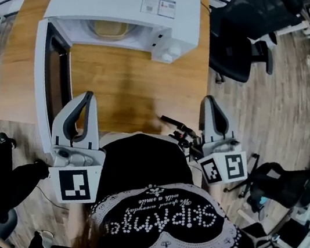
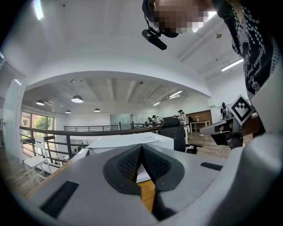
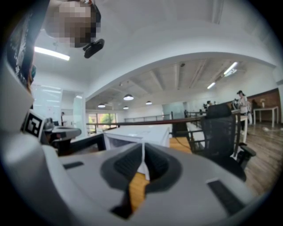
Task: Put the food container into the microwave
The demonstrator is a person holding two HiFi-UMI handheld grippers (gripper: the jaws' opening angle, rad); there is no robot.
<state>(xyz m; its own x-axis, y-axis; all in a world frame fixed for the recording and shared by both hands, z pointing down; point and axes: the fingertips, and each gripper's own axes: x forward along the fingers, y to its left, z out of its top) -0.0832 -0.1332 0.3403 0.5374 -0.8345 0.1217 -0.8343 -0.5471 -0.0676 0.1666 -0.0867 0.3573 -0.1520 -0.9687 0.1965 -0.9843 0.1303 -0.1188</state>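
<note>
- Left tongs [image 1: 88,96] hang over the near edge of the tabletop [image 1: 120,91], towards its left corner and close to our body. The jaws are pressed together and grip nothing. We read this as a resting hold, clear of the oven.
- Next comes the microwave door [image 1: 48,85], swung fully open along the table's left edge. This leaves the opening free for reaching in.
- Beside it, the microwave [image 1: 123,2] stands at the far edge with its opening towards us.
- Inside it sits the food container [image 1: 111,29], pale yellow and low. Only part of it shows under the oven's roof, so we cannot tell whether it has a lid or anything in it.
- We judge the placing done, with only the door left to shut.
- Right tongs [image 1: 209,101] hover over the near edge towards the right corner. Their jaws are likewise closed on nothing and point at the oven.
- An office chair [image 1: 240,35] stands off the right edge.
</note>
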